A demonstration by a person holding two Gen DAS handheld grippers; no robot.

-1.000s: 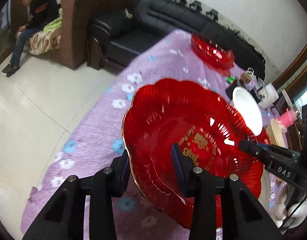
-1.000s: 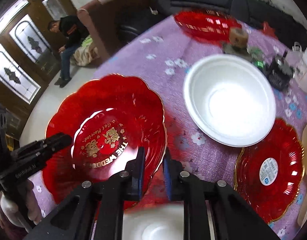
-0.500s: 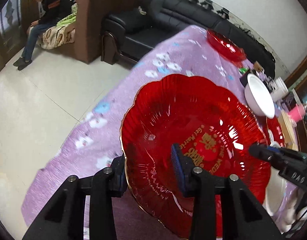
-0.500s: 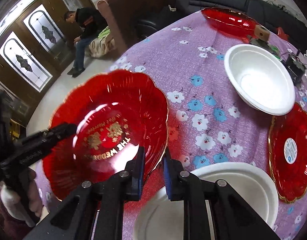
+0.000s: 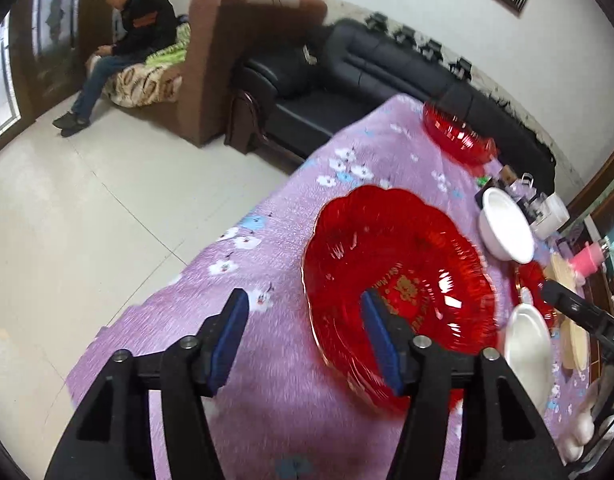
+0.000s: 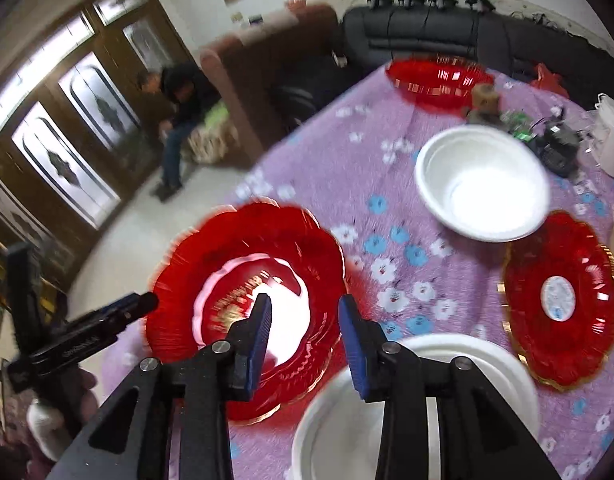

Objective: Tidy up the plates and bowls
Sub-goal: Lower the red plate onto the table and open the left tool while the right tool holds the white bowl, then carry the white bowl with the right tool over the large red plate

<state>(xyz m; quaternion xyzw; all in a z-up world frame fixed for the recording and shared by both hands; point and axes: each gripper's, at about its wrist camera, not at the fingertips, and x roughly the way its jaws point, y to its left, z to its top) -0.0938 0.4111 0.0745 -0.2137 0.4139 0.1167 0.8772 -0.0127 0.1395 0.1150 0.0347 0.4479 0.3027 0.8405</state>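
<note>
A large red scalloped plate with gold lettering lies on the purple flowered tablecloth; it also shows in the right wrist view. My left gripper is open, its right finger over the plate's near rim. My right gripper is open above the plate's right rim. A white bowl sits farther back, a smaller red plate with a sticker lies at right, and a white plate lies under my right gripper. Another red plate sits at the far edge.
Small clutter and a white container stand at the table's back right. A black sofa and brown armchair stand beyond the table. A person sits at the far left. Tiled floor lies left of the table.
Both grippers have opened and let go of the large red plate, which now rests on the tablecloth. Both cameras have pulled back and tilted up.
</note>
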